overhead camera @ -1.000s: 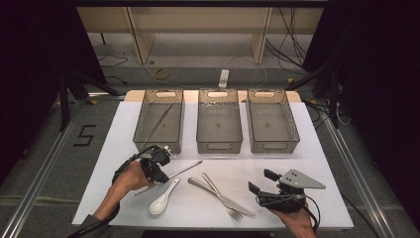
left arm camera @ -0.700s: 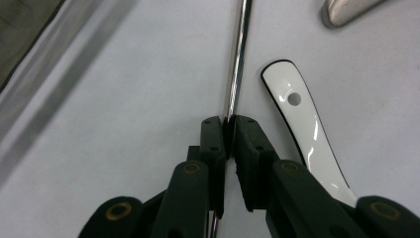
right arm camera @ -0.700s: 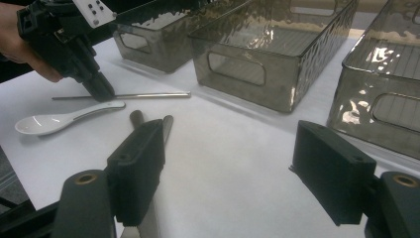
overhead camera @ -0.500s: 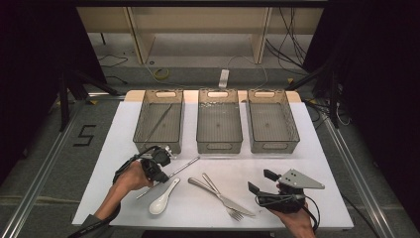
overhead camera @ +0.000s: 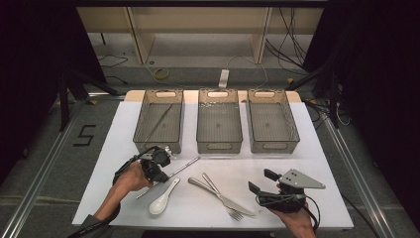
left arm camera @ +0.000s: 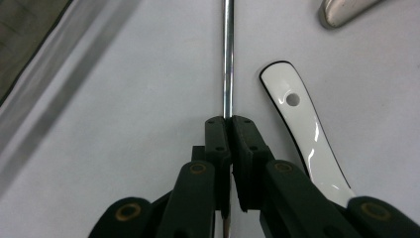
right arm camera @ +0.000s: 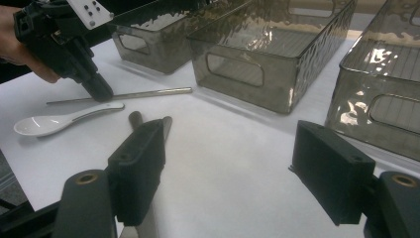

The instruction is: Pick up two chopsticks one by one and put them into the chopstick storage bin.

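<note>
A thin metal chopstick point(left arm camera: 228, 59) lies on the white table, and my left gripper point(left arm camera: 229, 121) is shut on it, pads pressed together around the rod near its middle. In the high view this left gripper point(overhead camera: 161, 173) sits at the front left, with the chopstick point(overhead camera: 184, 165) sticking out toward the bins. A white ceramic spoon point(left arm camera: 297, 119) lies just beside the chopstick. My right gripper point(right arm camera: 228, 163) stands open above bare table at the front right point(overhead camera: 261, 181), nothing between its jaws.
A knife point(overhead camera: 218, 195) and a fork point(overhead camera: 232, 210) lie crossed in the front middle. Three smoky plastic bins point(overhead camera: 219, 121) stand in a row at the back; the left bin point(overhead camera: 143, 124) holds another chopstick point(overhead camera: 158, 121).
</note>
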Demonstrator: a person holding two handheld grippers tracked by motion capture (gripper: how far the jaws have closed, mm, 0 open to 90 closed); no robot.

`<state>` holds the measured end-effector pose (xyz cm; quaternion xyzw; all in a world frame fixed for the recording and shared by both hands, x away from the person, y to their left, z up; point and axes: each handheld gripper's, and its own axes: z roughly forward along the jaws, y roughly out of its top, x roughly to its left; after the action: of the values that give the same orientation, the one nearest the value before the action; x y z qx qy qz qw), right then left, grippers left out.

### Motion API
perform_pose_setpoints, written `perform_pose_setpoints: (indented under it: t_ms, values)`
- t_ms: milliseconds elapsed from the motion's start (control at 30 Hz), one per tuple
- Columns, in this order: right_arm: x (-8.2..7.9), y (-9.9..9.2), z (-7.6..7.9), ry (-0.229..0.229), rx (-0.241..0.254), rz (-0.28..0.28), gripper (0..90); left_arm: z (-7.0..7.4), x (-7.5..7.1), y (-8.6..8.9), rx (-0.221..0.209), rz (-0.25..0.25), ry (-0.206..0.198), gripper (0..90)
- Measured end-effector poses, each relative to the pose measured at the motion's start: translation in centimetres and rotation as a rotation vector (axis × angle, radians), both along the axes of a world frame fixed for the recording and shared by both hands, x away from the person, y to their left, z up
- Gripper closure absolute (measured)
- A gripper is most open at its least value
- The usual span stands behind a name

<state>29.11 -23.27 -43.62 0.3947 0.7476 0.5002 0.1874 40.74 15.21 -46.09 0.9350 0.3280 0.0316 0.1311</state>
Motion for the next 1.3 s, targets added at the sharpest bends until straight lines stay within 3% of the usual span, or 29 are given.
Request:
perform_pose_setpoints:
  t_ms: [433,733,1033,1200,1300]
  values:
    - [0.0,-0.1,0.0,-0.002,0.003,-0.006,29.8,2.6,-0.2,1.3,-0.092,0.006,-0.013,85.4]
    - [0.0,-0.1,0.0,-0.001,0.003,-0.005,29.8,5.2,-0.5,2.1,-0.175,0.014,-0.076,85.4]
    - [0.0,-0.2,-0.1,-0.002,0.002,-0.005,29.0,6.7,-0.6,2.7,-0.279,0.057,-0.172,85.4]
    - [0.0,-0.3,0.0,-0.003,0.005,-0.011,28.7,7.4,-0.4,3.0,-0.297,0.093,-0.215,85.4]
    - [0.0,-0.3,0.0,-0.004,0.006,-0.012,28.3,7.5,-0.1,3.1,-0.315,0.104,-0.215,85.4]
